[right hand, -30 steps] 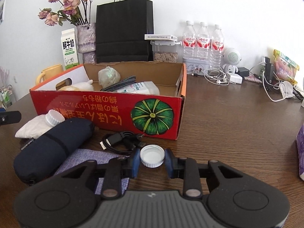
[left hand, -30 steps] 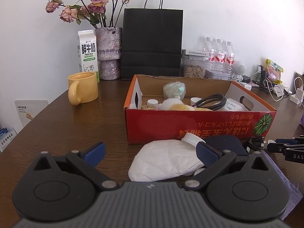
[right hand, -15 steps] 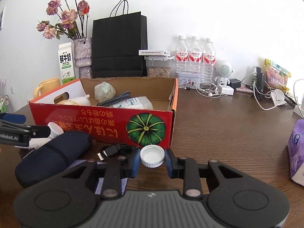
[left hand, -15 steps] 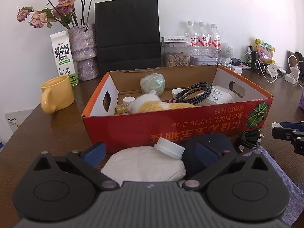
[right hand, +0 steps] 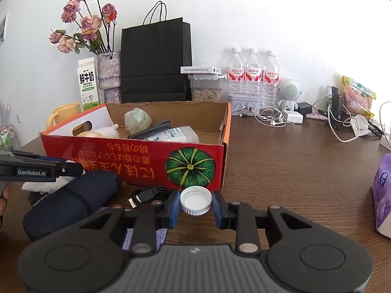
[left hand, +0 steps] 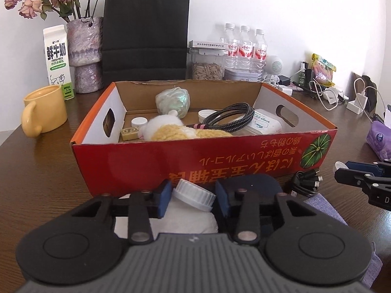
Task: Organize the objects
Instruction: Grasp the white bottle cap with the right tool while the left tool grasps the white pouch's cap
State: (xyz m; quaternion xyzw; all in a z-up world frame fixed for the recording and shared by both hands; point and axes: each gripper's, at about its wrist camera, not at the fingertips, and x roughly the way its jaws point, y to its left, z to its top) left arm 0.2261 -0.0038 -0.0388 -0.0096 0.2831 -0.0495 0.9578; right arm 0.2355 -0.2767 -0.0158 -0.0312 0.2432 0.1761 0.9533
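Note:
A white soft pouch (left hand: 185,219) with a white screw cap (left hand: 193,196) lies in front of the red cardboard box (left hand: 195,156). My left gripper (left hand: 193,197) is closing, and its blue pads touch both sides of that cap. From the right wrist view the left gripper (right hand: 61,168) reaches in from the left edge, over the pouch. My right gripper (right hand: 195,202) is shut on a loose white bottle cap (right hand: 195,200), held a little above the table near the box's front right corner. A dark navy case (right hand: 68,200) lies beside the pouch.
A coiled black cable (right hand: 149,195) and a purple cloth (left hand: 325,207) lie before the box. Inside the box are a plush toy, a braided cable and small items. A yellow mug (left hand: 44,112) stands left of it, a purple tissue pack (right hand: 383,195) right; bottles, bag and vase stand behind.
My left gripper moved in over the pouch and its jaws went from wide open to closed around the pouch's cap. The right gripper keeps the bottle cap and has hardly moved.

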